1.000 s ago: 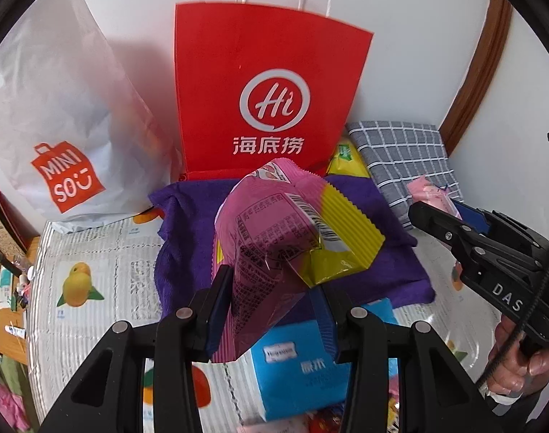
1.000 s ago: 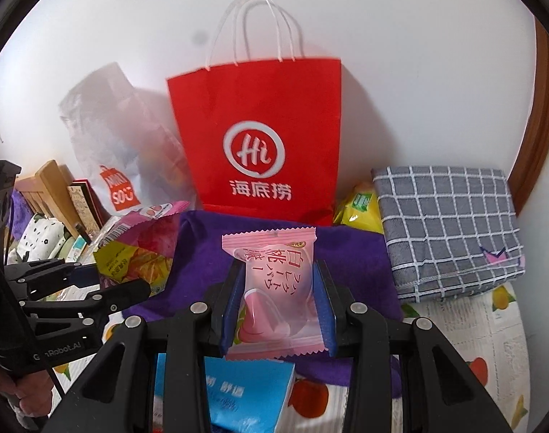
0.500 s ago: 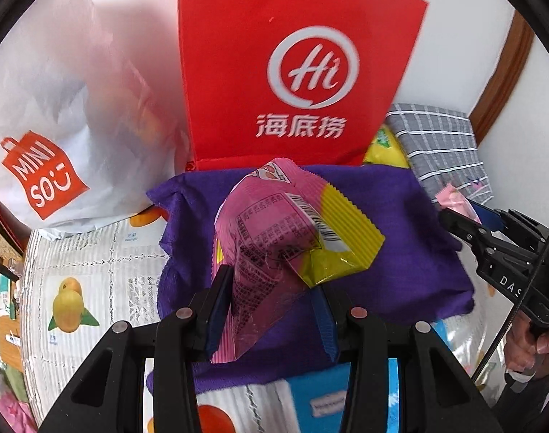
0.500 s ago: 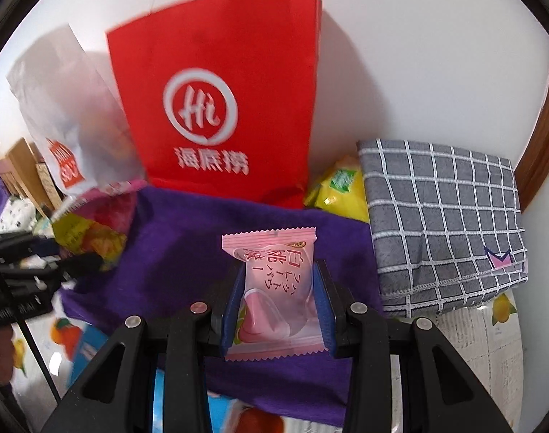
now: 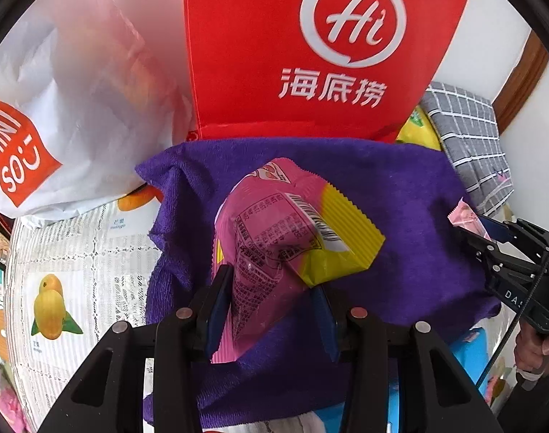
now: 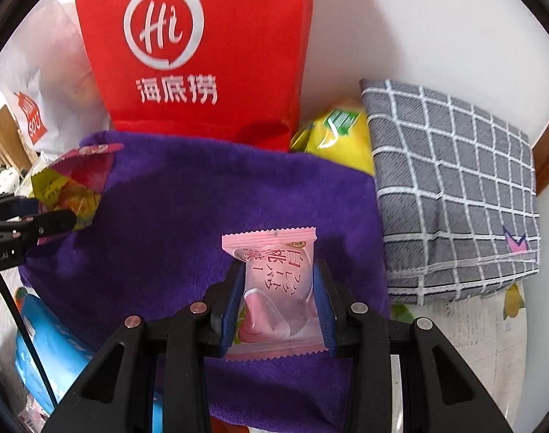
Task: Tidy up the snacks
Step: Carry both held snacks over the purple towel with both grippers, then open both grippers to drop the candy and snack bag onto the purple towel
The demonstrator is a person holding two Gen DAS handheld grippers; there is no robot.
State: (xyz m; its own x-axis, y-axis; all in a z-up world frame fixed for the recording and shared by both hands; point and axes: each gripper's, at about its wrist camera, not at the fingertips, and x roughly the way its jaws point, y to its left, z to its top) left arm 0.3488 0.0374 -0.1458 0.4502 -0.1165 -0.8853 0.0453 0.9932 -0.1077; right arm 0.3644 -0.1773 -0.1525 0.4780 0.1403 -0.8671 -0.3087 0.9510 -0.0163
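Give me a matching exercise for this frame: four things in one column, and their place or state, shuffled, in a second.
Things
1. magenta and yellow packet
2. pale pink packet
3. red paper bag
4. grey checked cloth

Place or state
A. folded, right of the purple towel
B. held in the right claw
C. upright behind the towel
D. held in the left claw

Pairs: 1-D, 2-B, 3-C, 4-A
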